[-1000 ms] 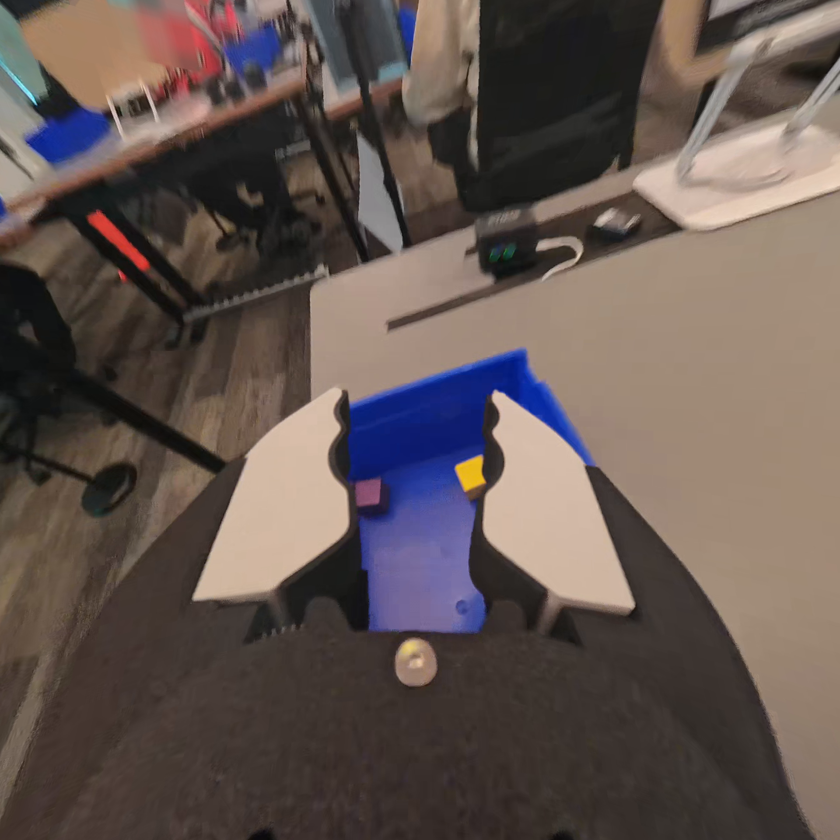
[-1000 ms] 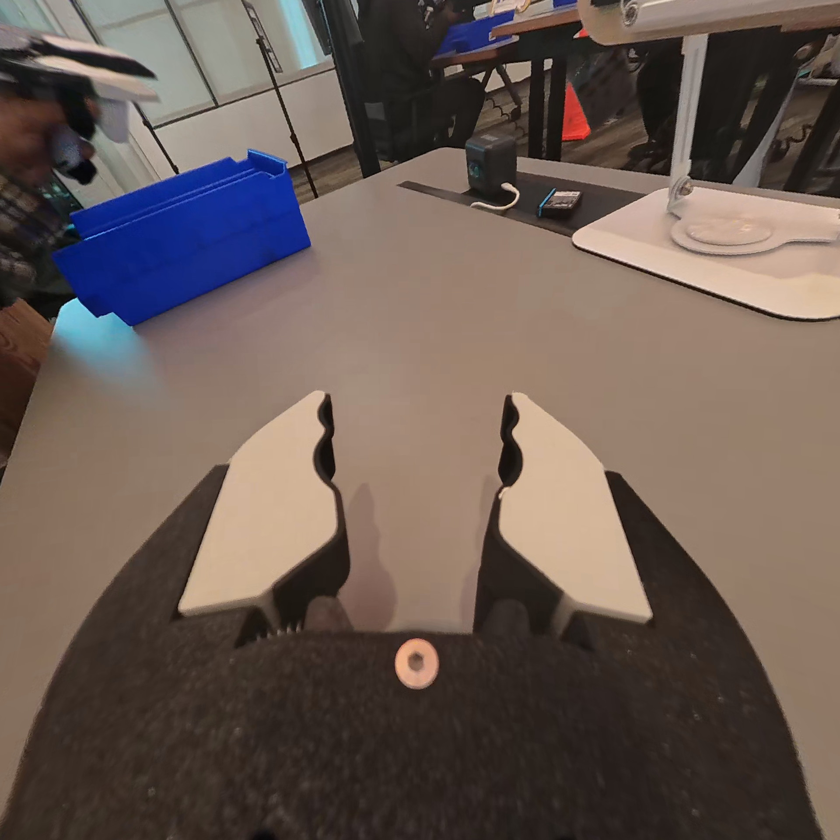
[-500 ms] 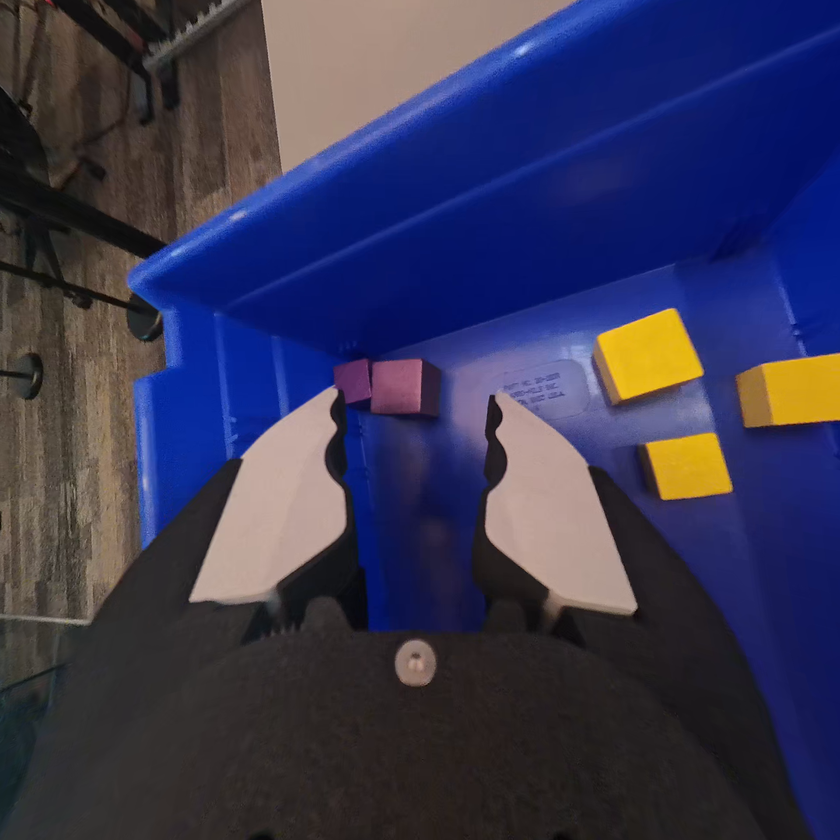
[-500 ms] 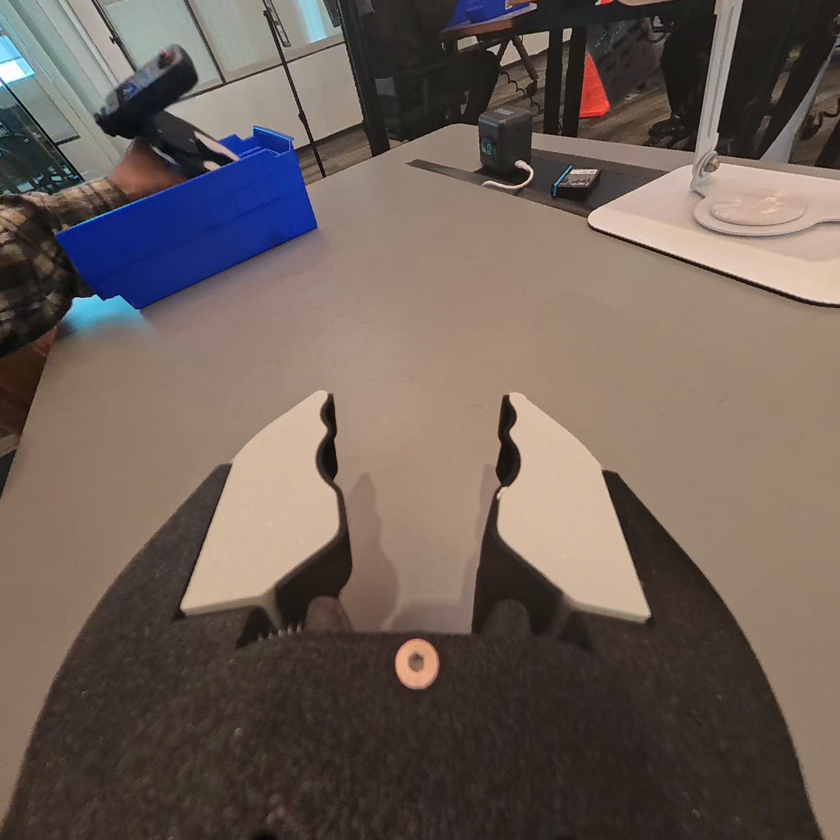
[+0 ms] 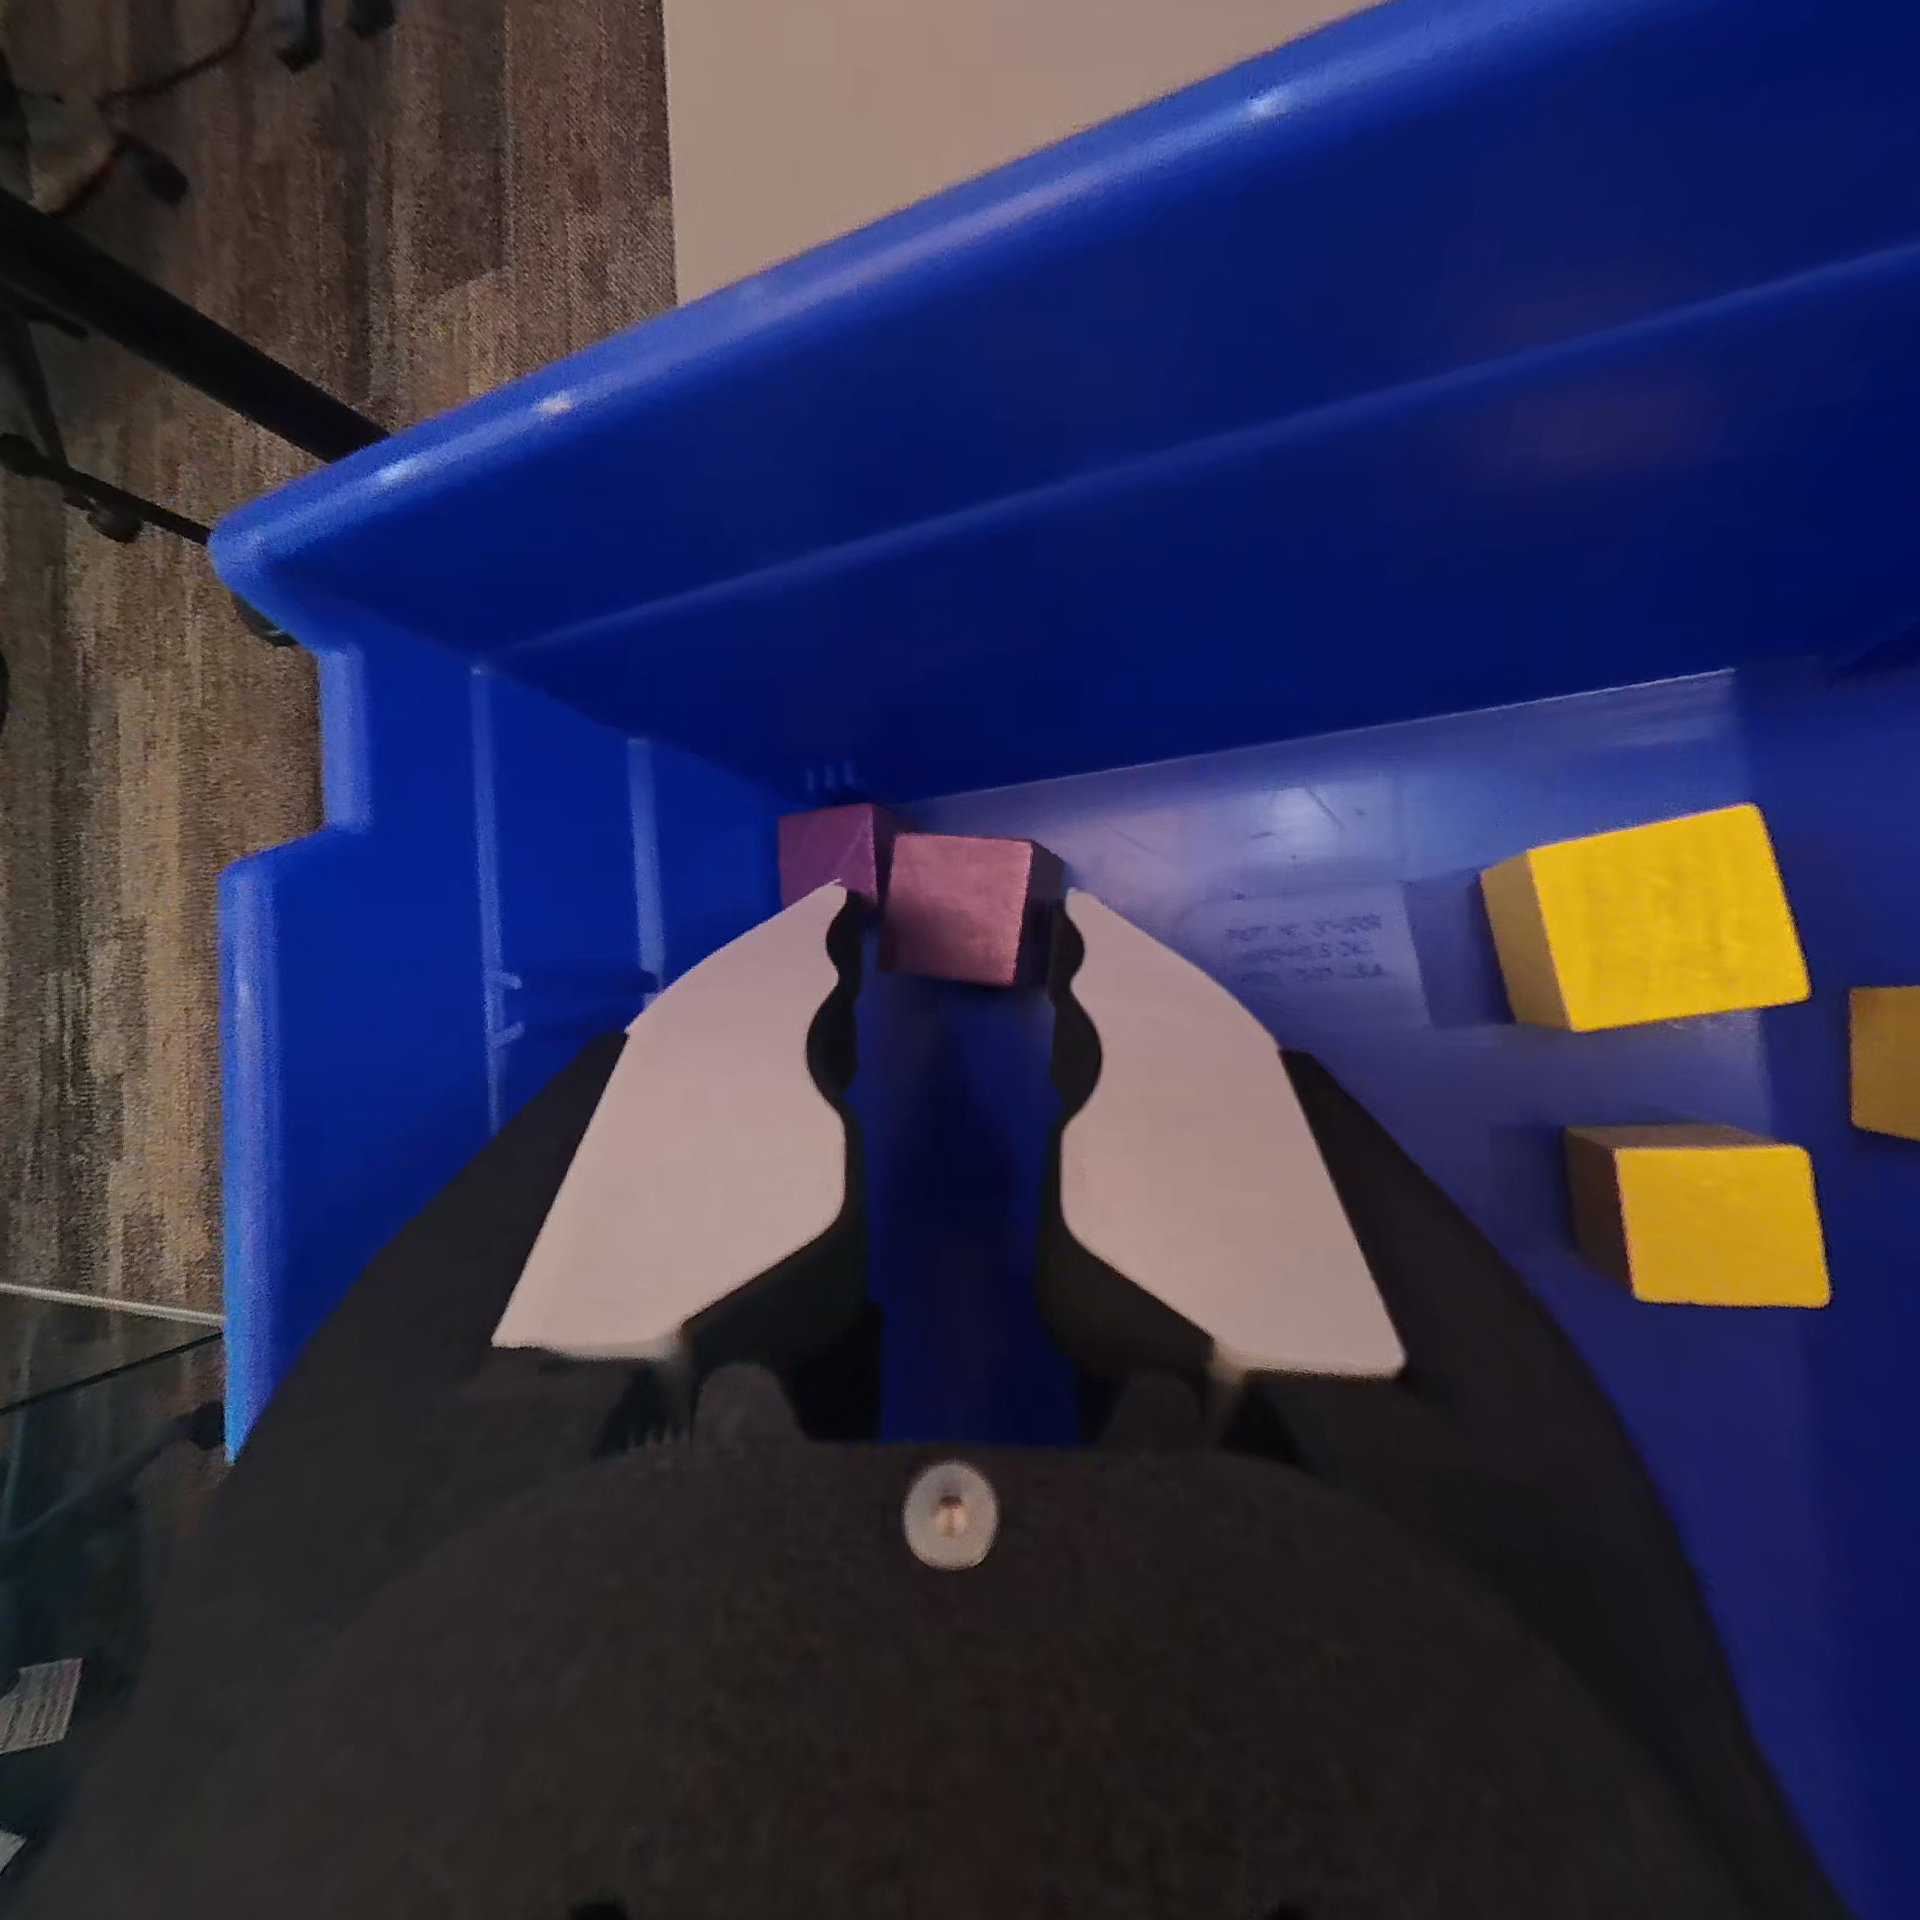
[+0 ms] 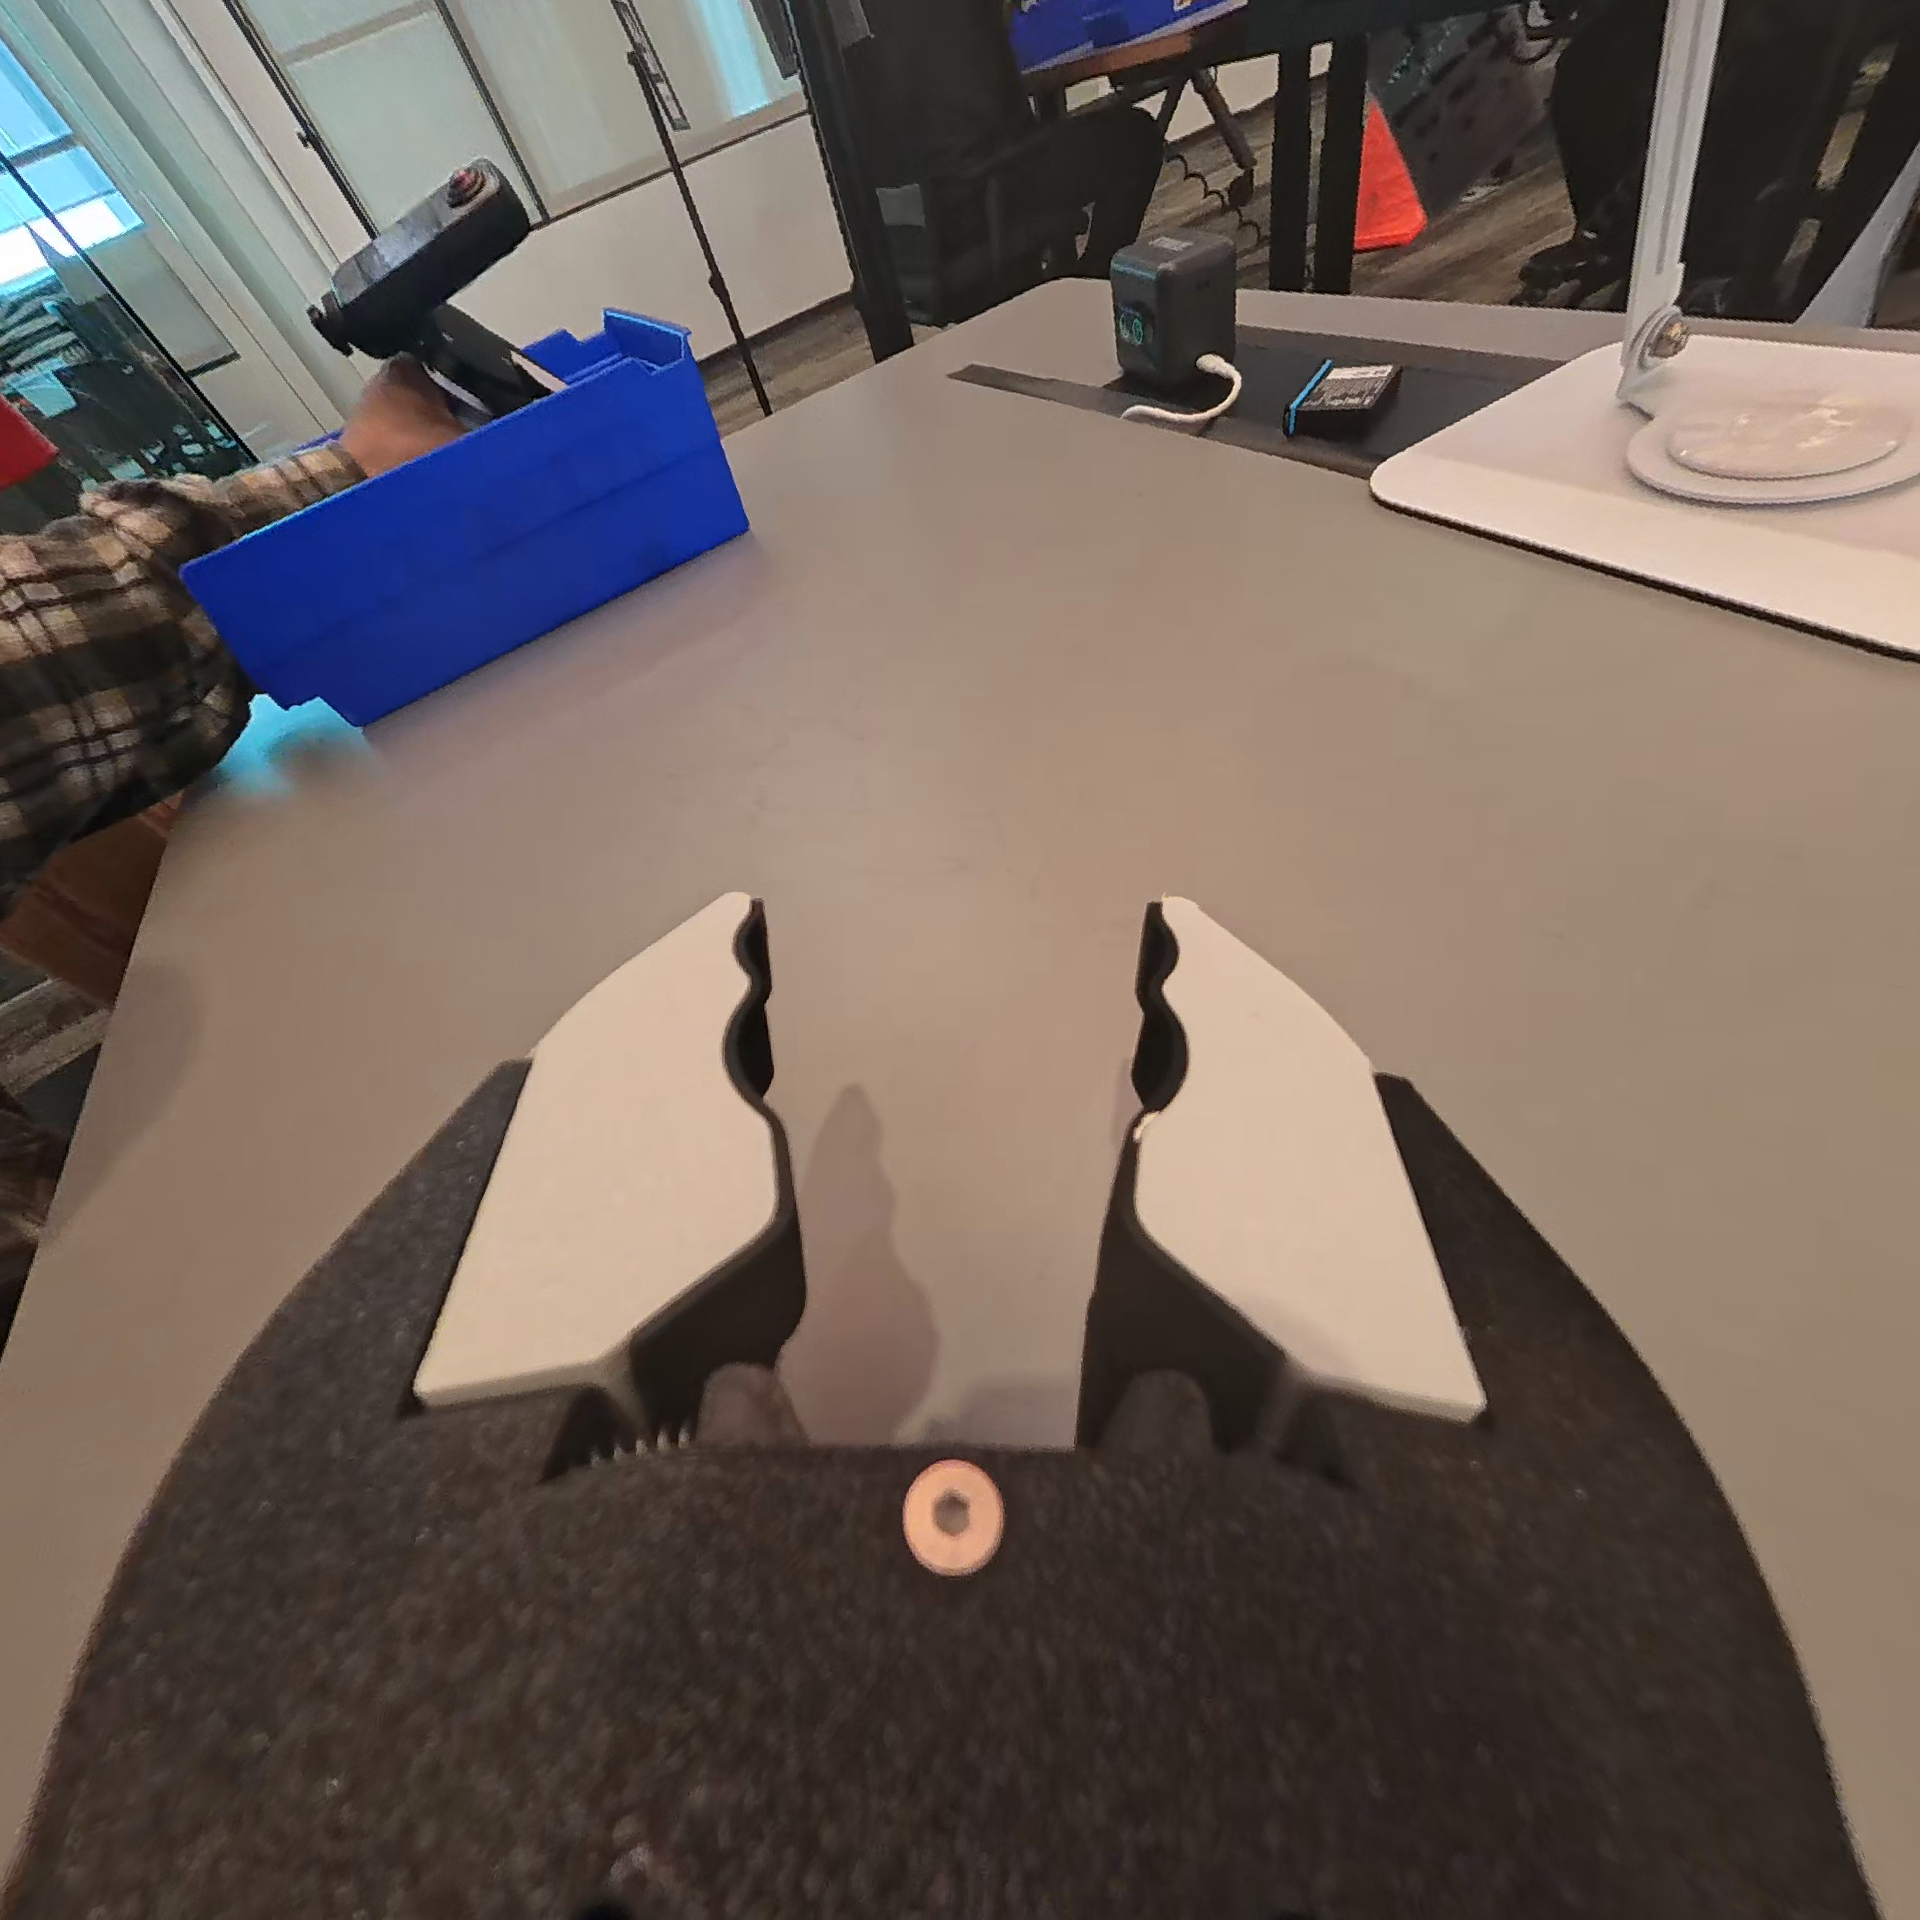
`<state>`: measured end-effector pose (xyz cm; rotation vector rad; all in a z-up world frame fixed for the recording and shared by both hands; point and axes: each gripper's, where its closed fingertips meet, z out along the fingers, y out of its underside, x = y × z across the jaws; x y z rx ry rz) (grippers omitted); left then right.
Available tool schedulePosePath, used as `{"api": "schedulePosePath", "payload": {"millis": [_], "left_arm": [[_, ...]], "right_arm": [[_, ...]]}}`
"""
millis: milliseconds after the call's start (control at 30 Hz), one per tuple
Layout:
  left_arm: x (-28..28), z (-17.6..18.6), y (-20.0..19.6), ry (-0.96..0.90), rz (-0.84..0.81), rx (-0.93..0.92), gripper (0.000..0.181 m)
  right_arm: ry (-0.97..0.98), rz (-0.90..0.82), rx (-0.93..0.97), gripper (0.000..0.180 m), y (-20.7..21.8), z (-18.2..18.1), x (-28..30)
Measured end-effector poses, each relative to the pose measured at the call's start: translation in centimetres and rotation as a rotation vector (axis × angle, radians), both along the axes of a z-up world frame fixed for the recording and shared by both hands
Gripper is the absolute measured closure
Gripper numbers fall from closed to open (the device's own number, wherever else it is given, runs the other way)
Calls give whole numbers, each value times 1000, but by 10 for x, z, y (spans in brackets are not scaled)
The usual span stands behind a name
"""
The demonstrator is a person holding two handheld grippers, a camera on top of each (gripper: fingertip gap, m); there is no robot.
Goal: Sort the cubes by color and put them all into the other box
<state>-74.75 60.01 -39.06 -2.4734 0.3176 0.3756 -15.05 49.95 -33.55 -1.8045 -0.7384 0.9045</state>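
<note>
Early stage, I judge: every visible cube sits in the blue box (image 5: 1299, 540), nothing moved out; no other box in view. My left gripper (image 5: 951, 914) is spread around the purple cube (image 5: 961, 909) at frame centre, tips not yet pinching. It's slightly skewed, no long axis. A second purple cube (image 5: 826, 852) is cornered beside it; yellow cubes (image 5: 1642, 914) at right. My right gripper (image 6: 956, 914) is spread, empty, over the grey table (image 6: 1143, 675).

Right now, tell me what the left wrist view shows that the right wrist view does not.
Only the left wrist view shows inside the bin: two small purple wooden cubes, the nearer purple cube between the left gripper's fingertips, and three yellow wooden cubes.

Only the right wrist view shows the grey tabletop, the open, empty right gripper, a plaid sleeve and a black charger block.

Both show the blue plastic bin.
</note>
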Motion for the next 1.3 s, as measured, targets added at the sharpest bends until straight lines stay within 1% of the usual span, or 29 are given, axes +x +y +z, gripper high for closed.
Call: {"api": "schedulePosePath", "payload": {"millis": [100, 533, 733, 867, 1033, 1133, 1233, 1300], "left_arm": [[1, 0, -2, 21, -9, 6, 150], [14, 0, -11, 84, -93, -8, 151], [19, 19, -16, 70, -128, 79, 151], [29, 47, -21, 26, -171, 188, 152], [64, 110, -32, -18, -302, 365, 152], [109, 153, -43, -39, -413, 455, 152], [177, 190, -60, -104, -560, 530, 153], [229, 208, -74, -181, -663, 578, 153]], "right_arm": [[3, -6, 8, 112, 0, 2, 1], [9, -2, 13, 113, -1, 5, 1], [22, 6, 5, 113, -2, 5, -1], [28, 16, 0, 113, -4, 5, -3], [49, 27, -7, 113, -6, 8, -4], [37, 31, 5, 112, -8, 9, -6], [24, 45, 27, 112, -11, 11, -10], [27, 59, 44, 111, -14, 14, -13]]}}
